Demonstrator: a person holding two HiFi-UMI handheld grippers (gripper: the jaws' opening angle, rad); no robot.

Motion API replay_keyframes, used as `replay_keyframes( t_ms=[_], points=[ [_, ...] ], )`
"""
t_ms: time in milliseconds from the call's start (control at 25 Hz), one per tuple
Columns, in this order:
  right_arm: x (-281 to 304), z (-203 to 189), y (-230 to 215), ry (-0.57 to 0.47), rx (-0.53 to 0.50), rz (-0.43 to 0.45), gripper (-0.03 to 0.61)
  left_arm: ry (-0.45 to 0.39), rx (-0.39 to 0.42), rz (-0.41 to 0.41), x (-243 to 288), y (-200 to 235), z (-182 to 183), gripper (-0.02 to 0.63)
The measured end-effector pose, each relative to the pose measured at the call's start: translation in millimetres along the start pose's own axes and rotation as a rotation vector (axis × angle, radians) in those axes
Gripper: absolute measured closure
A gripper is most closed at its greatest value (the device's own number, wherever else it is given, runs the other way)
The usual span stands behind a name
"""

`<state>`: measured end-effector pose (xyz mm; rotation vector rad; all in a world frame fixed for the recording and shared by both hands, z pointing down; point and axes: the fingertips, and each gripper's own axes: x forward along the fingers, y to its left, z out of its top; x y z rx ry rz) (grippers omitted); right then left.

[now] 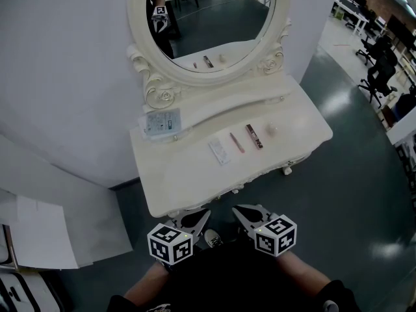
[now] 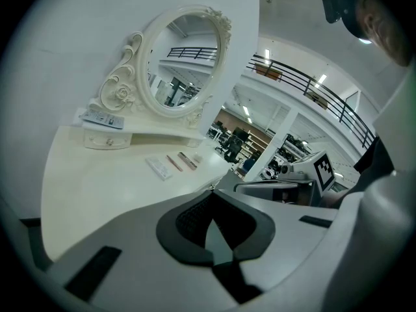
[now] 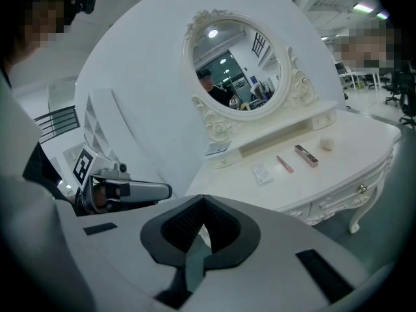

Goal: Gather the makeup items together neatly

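Note:
Four makeup items lie in a row on the white vanity table (image 1: 188, 187): a flat white packet (image 1: 219, 152), a slim pink stick (image 1: 237, 142), a dark rose-brown tube (image 1: 254, 136) and a pale round puff (image 1: 272, 130). The right gripper view shows the same packet (image 3: 262, 173), stick (image 3: 285, 164), tube (image 3: 306, 155) and puff (image 3: 327, 144). My left gripper (image 1: 203, 214) and right gripper (image 1: 238, 210) hang side by side in front of the table's near edge, well short of the items. Both are shut with nothing between the jaws.
An oval mirror (image 1: 208, 18) in a carved frame stands at the table's back. A pale printed packet (image 1: 161, 123) lies on the raised shelf at the left. White boards (image 1: 39, 233) lean by the wall at the left. Office chairs (image 1: 380, 70) stand far right.

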<state>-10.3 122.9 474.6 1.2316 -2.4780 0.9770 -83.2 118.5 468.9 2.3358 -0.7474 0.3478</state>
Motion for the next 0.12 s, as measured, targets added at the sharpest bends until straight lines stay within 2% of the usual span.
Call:
replay_keyframes(
  t_ms=[120],
  points=[
    [-0.4, 0.2, 0.1, 0.001, -0.001, 0.0, 0.549, -0.001, 0.0, -0.001, 0.1, -0.5, 0.2, 0.604]
  ],
)
